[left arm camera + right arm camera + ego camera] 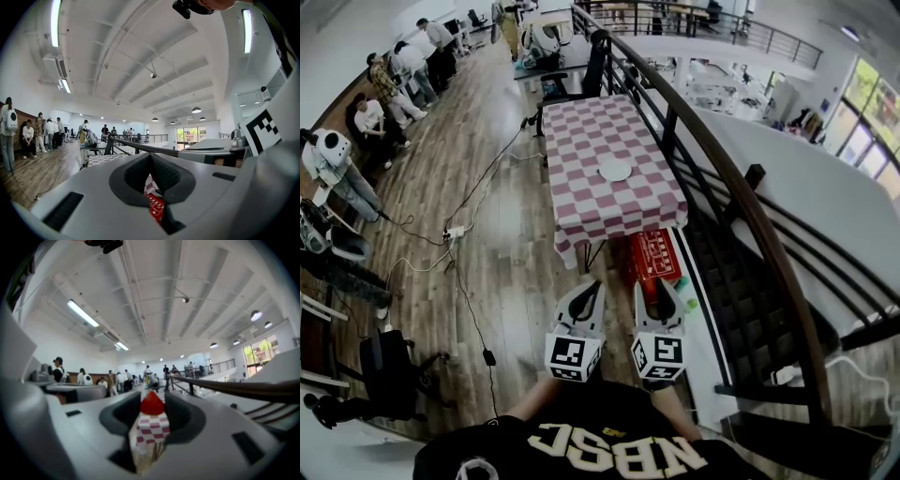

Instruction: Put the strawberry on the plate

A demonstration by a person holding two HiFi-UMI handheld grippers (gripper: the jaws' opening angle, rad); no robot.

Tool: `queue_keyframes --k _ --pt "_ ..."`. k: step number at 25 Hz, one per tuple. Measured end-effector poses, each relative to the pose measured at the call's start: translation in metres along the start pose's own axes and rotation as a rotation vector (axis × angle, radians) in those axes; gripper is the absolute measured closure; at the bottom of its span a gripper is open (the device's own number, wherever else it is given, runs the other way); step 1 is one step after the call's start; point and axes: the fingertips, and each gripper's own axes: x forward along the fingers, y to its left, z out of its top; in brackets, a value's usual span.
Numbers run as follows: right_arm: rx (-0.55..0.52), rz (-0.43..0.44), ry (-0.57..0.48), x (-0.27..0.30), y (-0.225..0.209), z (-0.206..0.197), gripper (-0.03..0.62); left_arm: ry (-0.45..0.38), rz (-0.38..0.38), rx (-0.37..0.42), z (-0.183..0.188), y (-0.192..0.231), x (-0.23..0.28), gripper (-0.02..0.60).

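Observation:
A white plate [615, 171] lies on the long table [581, 131] with the red and white checked cloth, well ahead of me. My right gripper [664, 287] is low in the head view, short of the table's near end. In the right gripper view a red strawberry [152, 404] sits between the tips of the right gripper [152, 408], which is shut on it, with the checked table [153, 431] beyond. My left gripper [593, 287] is held beside it. The left gripper view shows the left gripper [150, 158] with its tips together and nothing held.
A red box [654, 255] lies on the floor at the table's near end. A dark curved railing [722, 178] and stairs run along the right. Cables and a power strip [455, 230] cross the wooden floor on the left. Several people [389, 89] stand far left.

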Motion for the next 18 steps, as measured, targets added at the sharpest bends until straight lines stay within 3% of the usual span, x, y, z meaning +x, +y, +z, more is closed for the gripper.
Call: queue_keyframes --k 6,18 --pt "-0.016 -0.037 0.069 0.106 -0.009 -0.01 0.428 0.001 -0.045 -0.009 -0.004 0.078 0.081 0.572" --pt "-0.108 0.019 0.119 0.268 0.035 -0.01 0.428 0.027 -0.039 -0.013 -0.008 0.23 0.158 0.572"
